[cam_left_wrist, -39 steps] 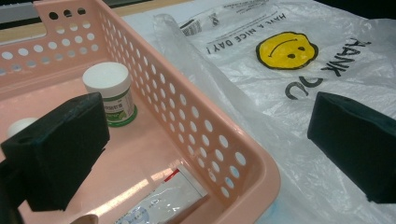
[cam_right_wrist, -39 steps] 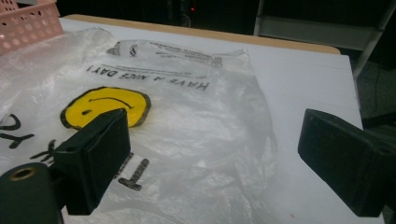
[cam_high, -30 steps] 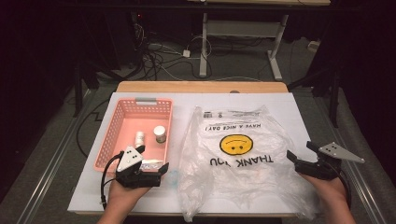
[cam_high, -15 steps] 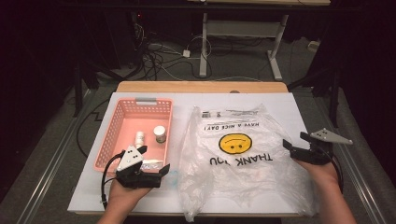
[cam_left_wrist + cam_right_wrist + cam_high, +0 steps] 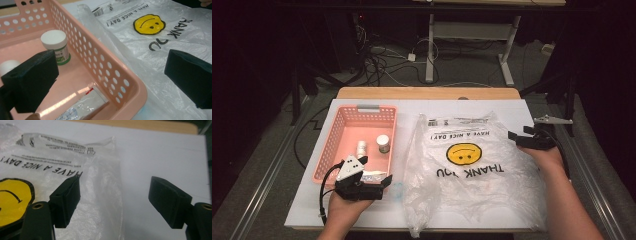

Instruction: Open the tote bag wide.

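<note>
A clear plastic bag (image 5: 472, 165) with a yellow smiley and "THANK YOU" print lies flat on the white board. My right gripper (image 5: 517, 136) is at the bag's far right edge. It is open, and its jaws have just been closing. In the right gripper view (image 5: 116, 185) the bag's edge (image 5: 100, 195) lies under the gap, with neither pad pressing on it. My left gripper (image 5: 384, 184) rests open at the near right corner of the pink basket (image 5: 323, 155). In the left gripper view (image 5: 110, 67) its jaws straddle the basket wall. Inside are a white-lidded jar (image 5: 55, 45), a white bottle (image 5: 361, 147) and a tube (image 5: 82, 106).
The white board (image 5: 522, 107) covers most of a wooden table (image 5: 427, 92). Beyond the table's far edge the dark floor holds desk legs (image 5: 430, 55) and loose cables (image 5: 382, 60). The bag's near end reaches the front edge of the board.
My right gripper has moved away from the person along the bag's right edge, toward its far corner, and its jaws stand narrower. The left gripper has stayed put.
</note>
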`<state>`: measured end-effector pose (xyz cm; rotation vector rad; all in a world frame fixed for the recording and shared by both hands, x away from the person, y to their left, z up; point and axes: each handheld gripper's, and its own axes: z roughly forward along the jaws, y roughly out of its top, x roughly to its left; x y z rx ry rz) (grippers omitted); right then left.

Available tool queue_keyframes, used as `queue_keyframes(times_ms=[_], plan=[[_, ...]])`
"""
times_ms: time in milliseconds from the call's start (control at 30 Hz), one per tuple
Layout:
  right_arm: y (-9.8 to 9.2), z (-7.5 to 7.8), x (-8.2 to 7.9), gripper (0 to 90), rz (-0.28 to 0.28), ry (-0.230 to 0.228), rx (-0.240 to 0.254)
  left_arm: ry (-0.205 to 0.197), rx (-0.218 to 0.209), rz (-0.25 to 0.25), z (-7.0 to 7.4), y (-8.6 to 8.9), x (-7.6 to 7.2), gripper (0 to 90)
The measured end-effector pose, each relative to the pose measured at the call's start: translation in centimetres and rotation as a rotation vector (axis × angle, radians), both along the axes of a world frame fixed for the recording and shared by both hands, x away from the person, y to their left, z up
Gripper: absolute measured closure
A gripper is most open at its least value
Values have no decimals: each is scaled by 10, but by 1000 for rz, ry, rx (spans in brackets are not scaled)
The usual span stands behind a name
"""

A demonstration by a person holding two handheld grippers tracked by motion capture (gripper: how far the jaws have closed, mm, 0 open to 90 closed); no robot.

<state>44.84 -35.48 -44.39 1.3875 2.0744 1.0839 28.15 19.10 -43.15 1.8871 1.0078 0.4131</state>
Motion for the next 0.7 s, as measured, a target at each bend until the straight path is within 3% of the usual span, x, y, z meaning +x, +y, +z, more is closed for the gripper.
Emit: queue_keyframes(times_ms=[33, 67, 100, 133, 233, 400, 500, 533, 567, 600, 633, 700], plan=[[0, 0, 0, 266, 0, 0, 0, 0, 0, 0, 0, 0, 0, 0], [0, -5, 8, 268, 14, 44, -1, 0, -3, -4, 0, 0, 0, 0], [0, -5, 8, 268, 14, 44, -1, -5, -2, 1, 1, 0, -1, 0], [0, -10, 13, 269, 13, 68, -11, -39, 8, 27, 3, -1, -3, 0], [1, -15, 17, 268, 24, 84, -27, -61, 27, 30, 4, -1, -5, 0], [7, -31, 23, 301, 54, 134, -56, -57, 29, 19, 1, -2, -5, 0], [11, -34, 23, 317, 55, 123, -89, -64, 31, 17, 1, -2, -5, 0], [12, -33, 21, 411, 60, 115, -113, -65, 33, 16, 2, -2, -5, 0], [12, -33, 21, 411, 60, 115, -113, -65, 34, 16, 1, -2, -5, 0], [14, -33, 18, 513, 94, 106, -120, -63, 35, 12, 1, -3, -5, 0], [14, -33, 18, 513, 94, 106, -120, -63, 35, 12, 1, -3, -5, 0], [16, -34, 15, 602, 107, 96, -120, -60, 36, 8, 0, -4, -5, 0]])
